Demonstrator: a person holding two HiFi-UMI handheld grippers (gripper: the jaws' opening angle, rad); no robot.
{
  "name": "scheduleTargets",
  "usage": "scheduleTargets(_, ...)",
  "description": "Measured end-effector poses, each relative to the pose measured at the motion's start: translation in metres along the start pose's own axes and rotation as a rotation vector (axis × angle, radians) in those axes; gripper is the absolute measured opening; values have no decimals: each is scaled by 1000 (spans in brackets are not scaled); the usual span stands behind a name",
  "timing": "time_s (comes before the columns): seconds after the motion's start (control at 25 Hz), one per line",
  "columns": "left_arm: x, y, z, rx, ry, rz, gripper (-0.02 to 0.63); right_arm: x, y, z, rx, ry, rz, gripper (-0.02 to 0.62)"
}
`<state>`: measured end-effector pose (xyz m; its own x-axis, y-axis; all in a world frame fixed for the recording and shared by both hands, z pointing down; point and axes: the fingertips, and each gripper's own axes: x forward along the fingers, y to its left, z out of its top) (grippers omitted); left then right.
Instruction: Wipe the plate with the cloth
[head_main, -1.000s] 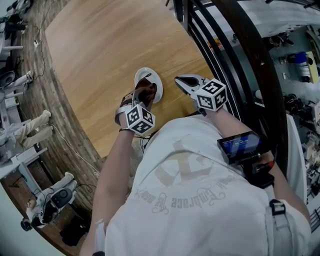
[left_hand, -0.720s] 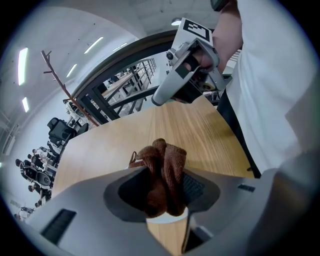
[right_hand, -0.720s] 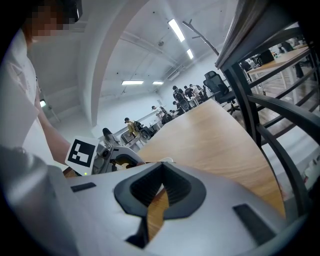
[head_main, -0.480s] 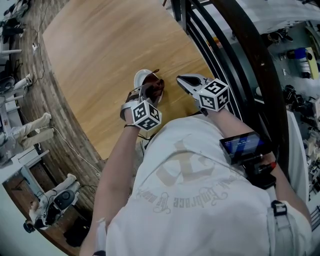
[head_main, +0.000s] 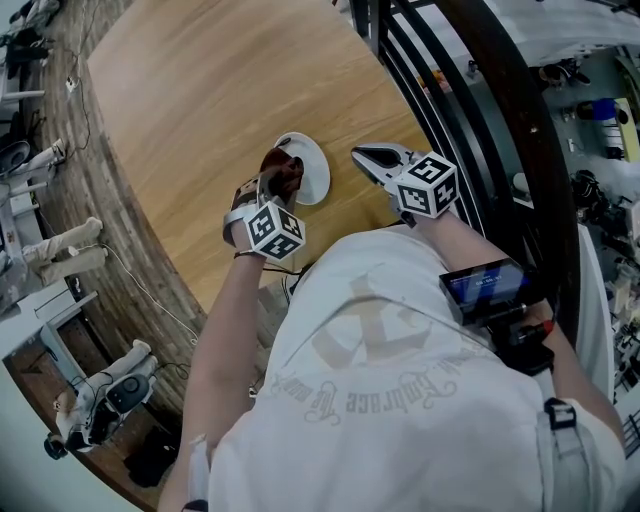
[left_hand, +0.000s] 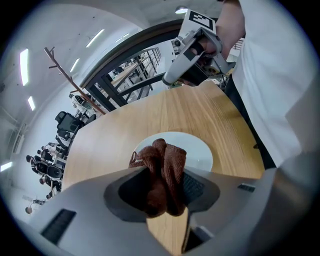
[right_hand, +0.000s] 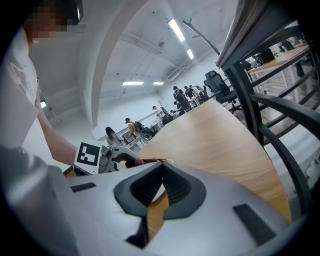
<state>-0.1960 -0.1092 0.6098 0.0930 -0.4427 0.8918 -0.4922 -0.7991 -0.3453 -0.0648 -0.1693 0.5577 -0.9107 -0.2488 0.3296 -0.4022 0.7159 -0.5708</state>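
Left gripper (left_hand: 167, 189) fingers were pinching the bunched brown cloth (left_hand: 164, 159), pressed on the white plate (head_main: 312, 168) on the tabletop (head_main: 200, 100). Versus half a second earlier, the cloth had slid toward the plate's left edge, baring more of its right side. Reads as mid-stroke, wiping under way. Right gripper (right_hand: 160, 175) fingers were pressed together, empty, parked near the plate.

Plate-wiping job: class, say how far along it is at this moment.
Done: the cloth is picked up, clamped in the left gripper. In hand: it is held over the white plate. Remaining: the wiping itself; nothing shows how much is wiped. The right gripper is shut and empty, beside the plate.
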Motion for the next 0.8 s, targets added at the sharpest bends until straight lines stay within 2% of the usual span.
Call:
scheduleTargets(0.28,0,5,-7,0,11,12,170,1,1,-1,-1,8,2,14)
scheduleTargets(0.8,14,-3,50,42,-73,-14,170,-3,-5,-8,17,15,-14,14)
